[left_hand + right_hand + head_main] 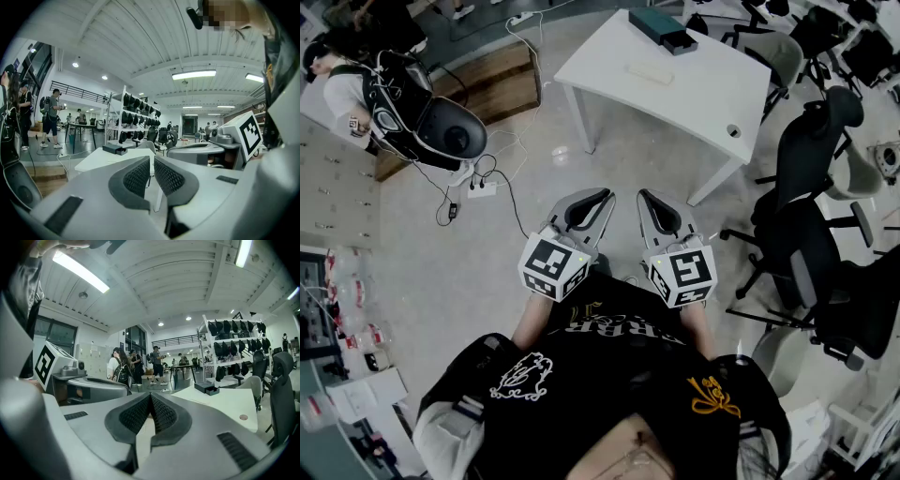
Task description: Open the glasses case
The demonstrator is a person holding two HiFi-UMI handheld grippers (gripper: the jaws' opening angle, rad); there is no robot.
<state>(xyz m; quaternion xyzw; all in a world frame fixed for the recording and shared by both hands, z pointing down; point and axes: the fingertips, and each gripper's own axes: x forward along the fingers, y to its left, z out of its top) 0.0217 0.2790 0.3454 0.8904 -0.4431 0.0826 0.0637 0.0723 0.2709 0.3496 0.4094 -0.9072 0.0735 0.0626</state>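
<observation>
Both grippers (605,197) (644,197) shut; dark case (664,28) well beyond their jaws.

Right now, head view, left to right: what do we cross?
Person in white shirt → power strip → left gripper → right gripper → black office chairs. White table omitted, since it overlaps the grippers.

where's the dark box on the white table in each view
Head view: the dark box sits at the top, right of centre, at the table's far edge.
Left gripper view: the box is left of centre.
Right gripper view: the box is right of centre.
Shared landmark: the white table under it.
</observation>
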